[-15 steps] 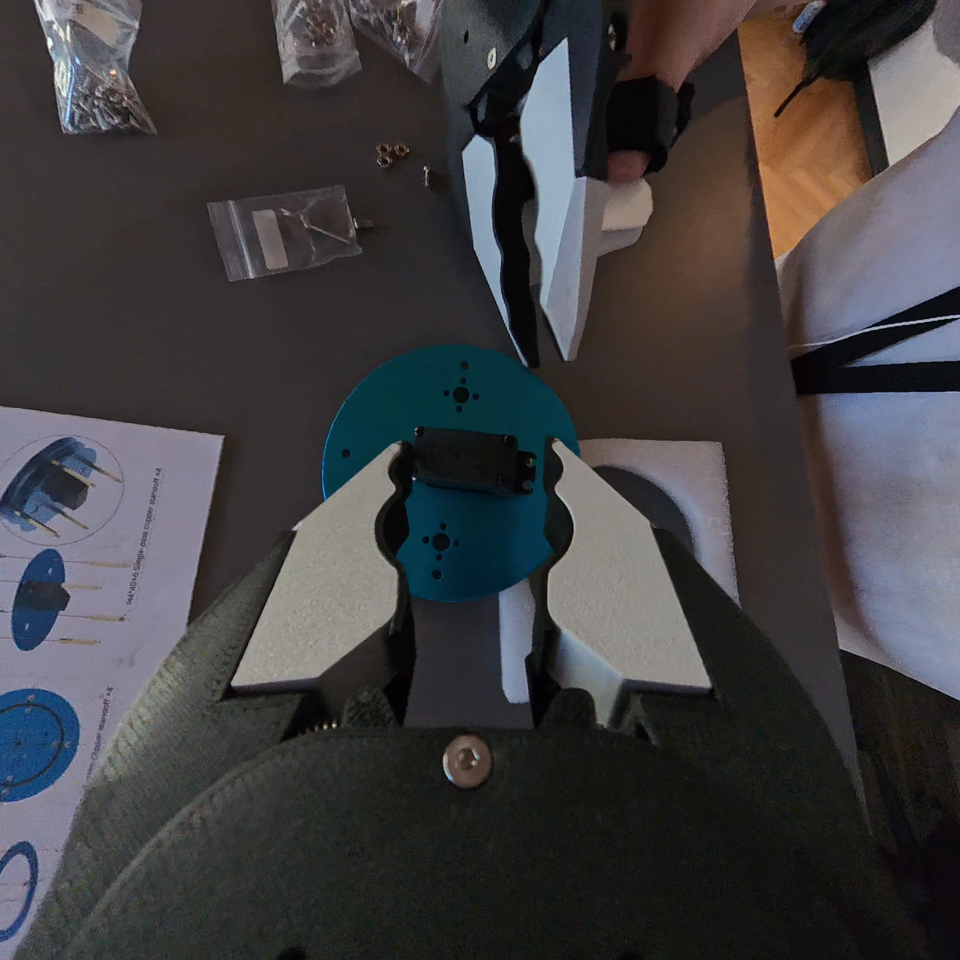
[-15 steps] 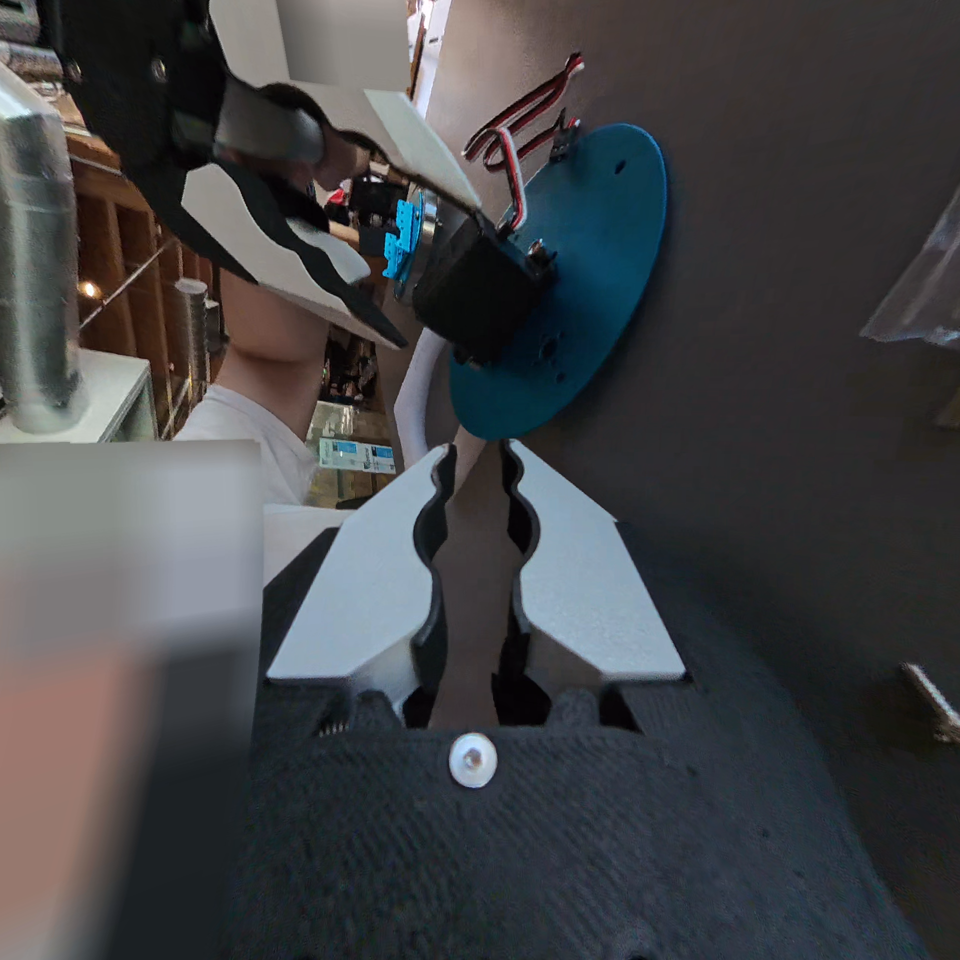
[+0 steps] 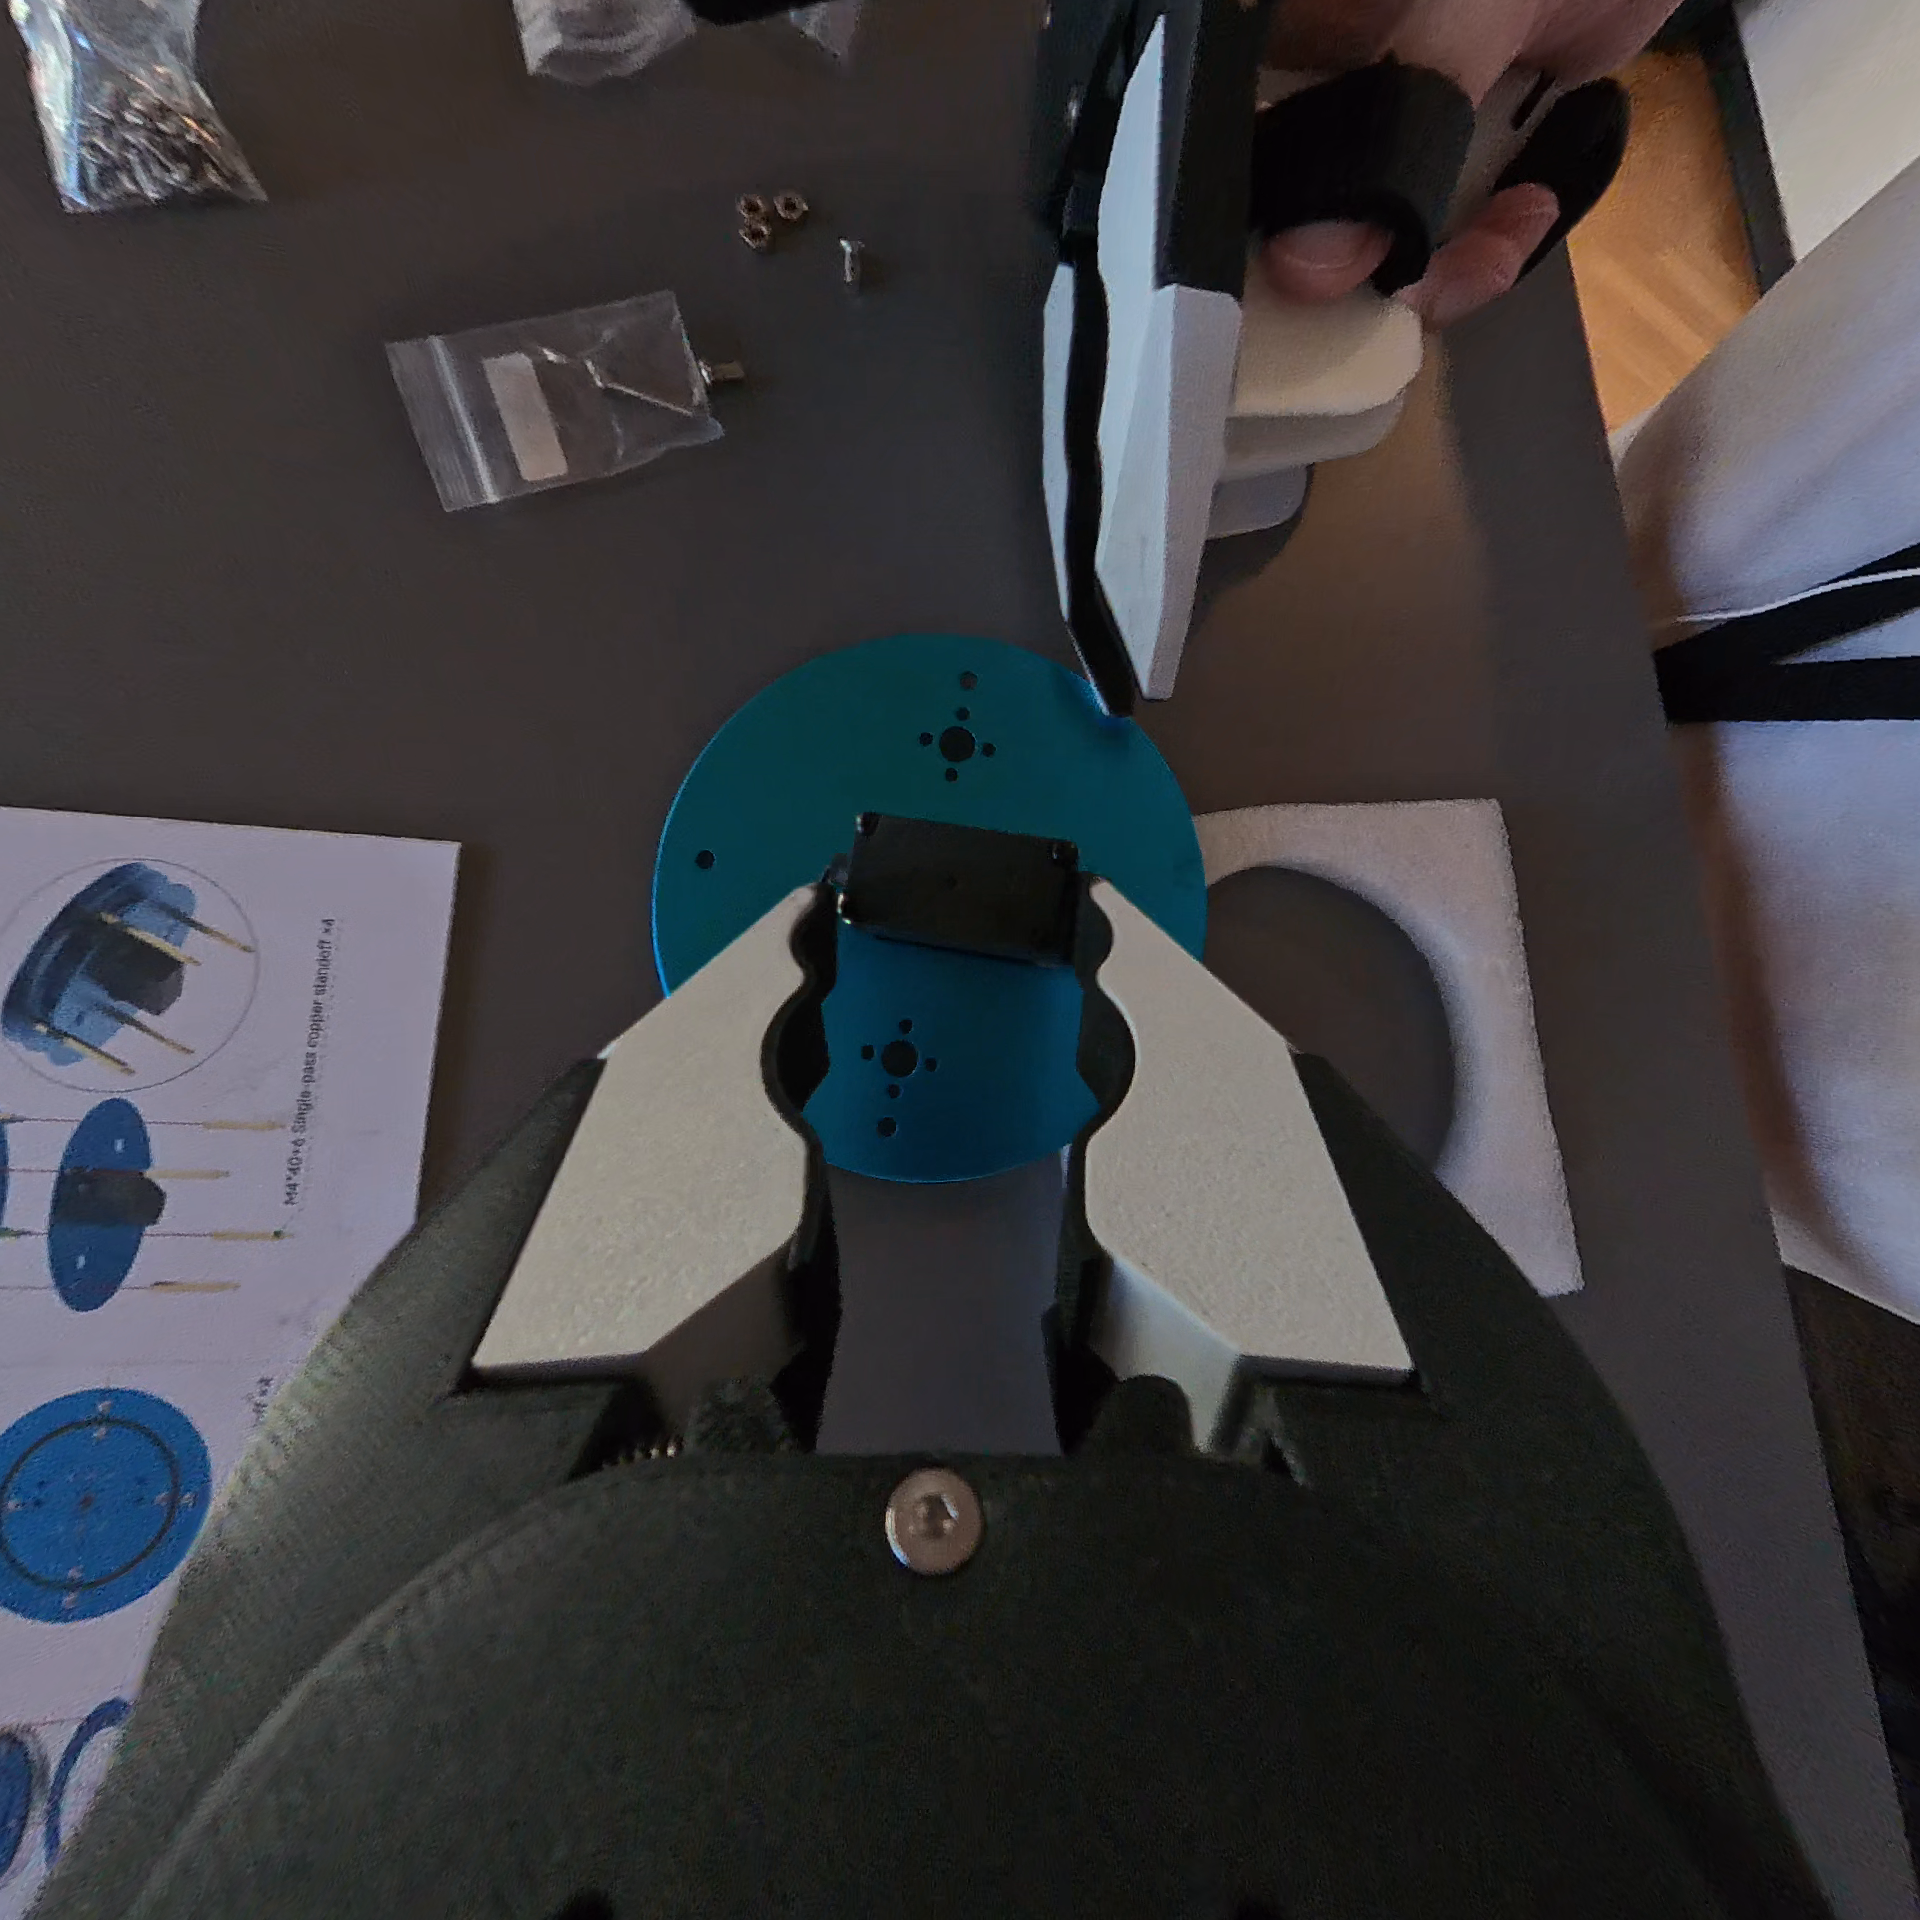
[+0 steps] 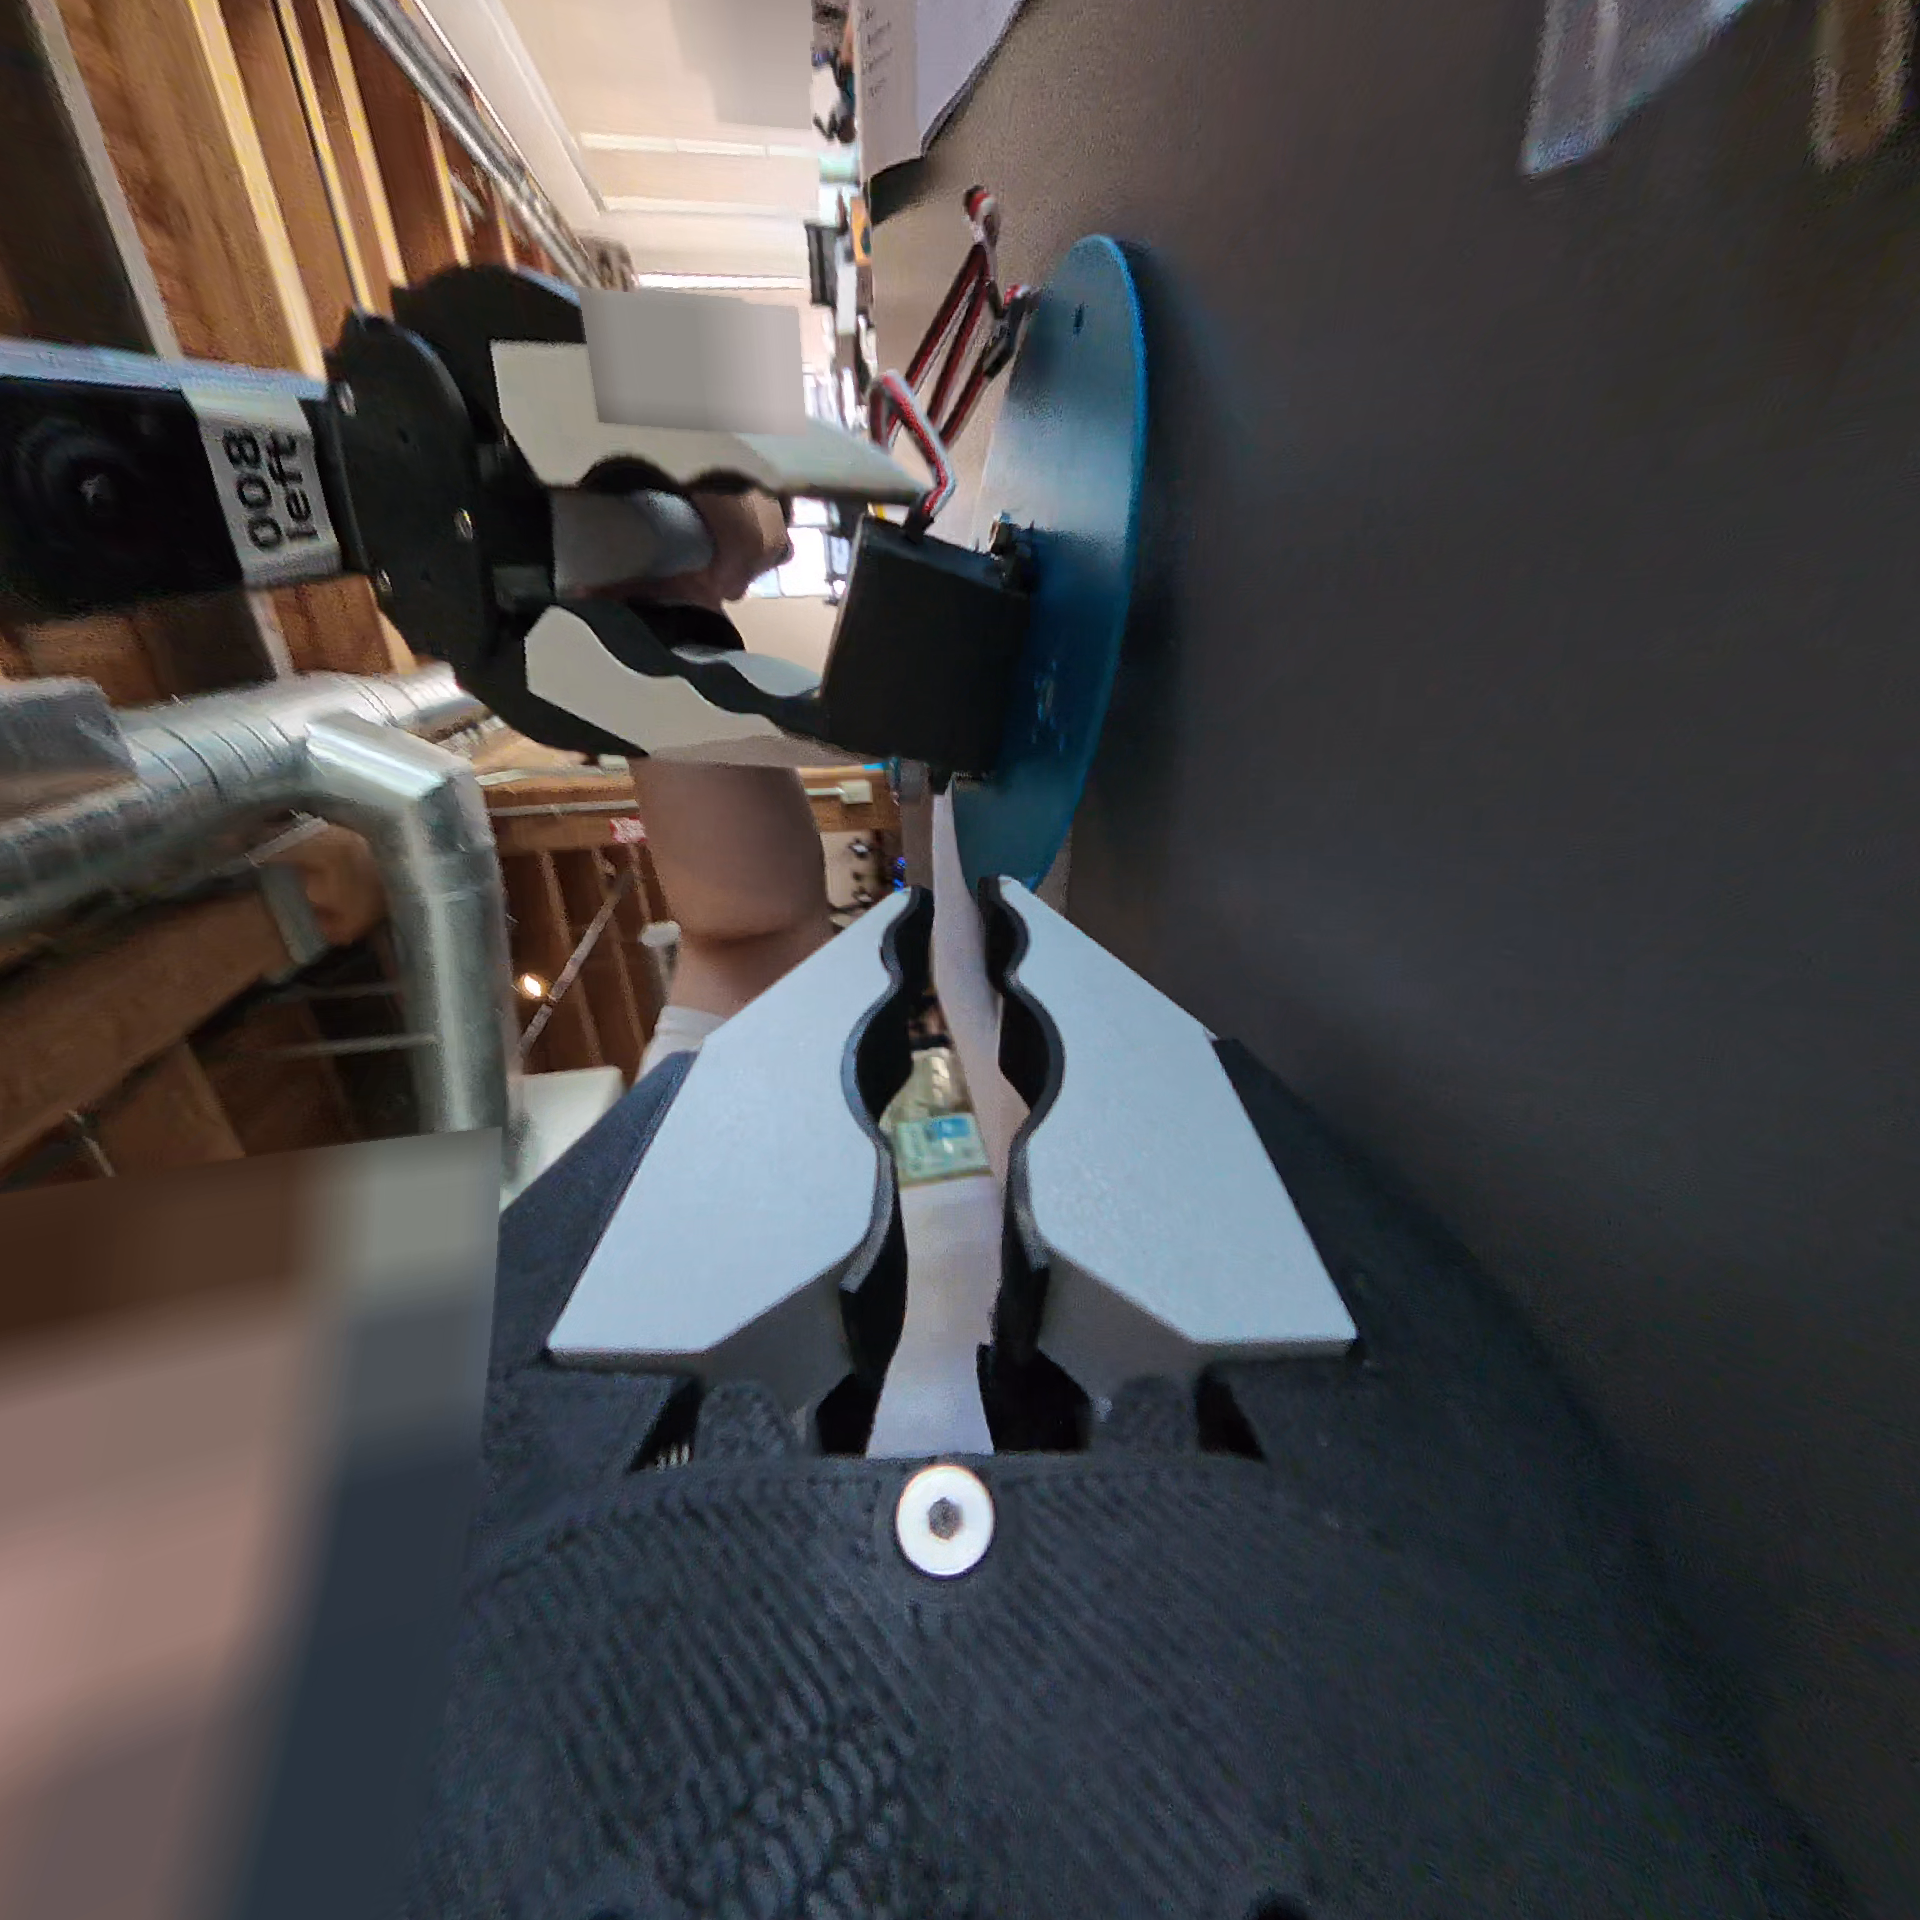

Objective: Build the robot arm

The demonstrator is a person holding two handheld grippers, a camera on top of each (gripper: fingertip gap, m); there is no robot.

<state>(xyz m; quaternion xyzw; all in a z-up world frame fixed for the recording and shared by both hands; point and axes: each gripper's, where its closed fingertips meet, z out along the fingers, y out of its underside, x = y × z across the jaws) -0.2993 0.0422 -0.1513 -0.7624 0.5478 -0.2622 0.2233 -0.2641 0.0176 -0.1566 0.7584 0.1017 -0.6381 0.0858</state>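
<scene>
Here the left hand-held gripper (image 3: pixel 956 920) is closed part-way onto the black servo (image 3: pixel 951 894) that sits in the middle of the blue disc (image 3: pixel 935 748). One fingertip presses each short end of the servo body. The right wrist view shows the same pinch from the side, with the servo's red, white and dark wires (image 4: pixel 951 312) trailing off on the far side. The disc lies flat on the dark bench (image 3: pixel 416 675).

The right hand-held gripper (image 4: pixel 956 899) is turned on its side, with its tips just beside the disc's rim. Its jaws stand a narrow gap apart and hold nothing. The white strip seen through the gap is the foam piece (image 3: pixel 1455 883), which lies on the bench just right of the disc.

To the left lies a printed instruction sheet (image 3: pixel 208 1039) with blue diagrams and small lines of print. Farther off are a clear zip bag (image 3: pixel 551 395) with a blank-looking white patch, a few loose nuts (image 3: pixel 769 213) and a bag of small hardware (image 3: pixel 135 125). A grey tag with dark lettering wraps the left tool's body in the right wrist view.
</scene>
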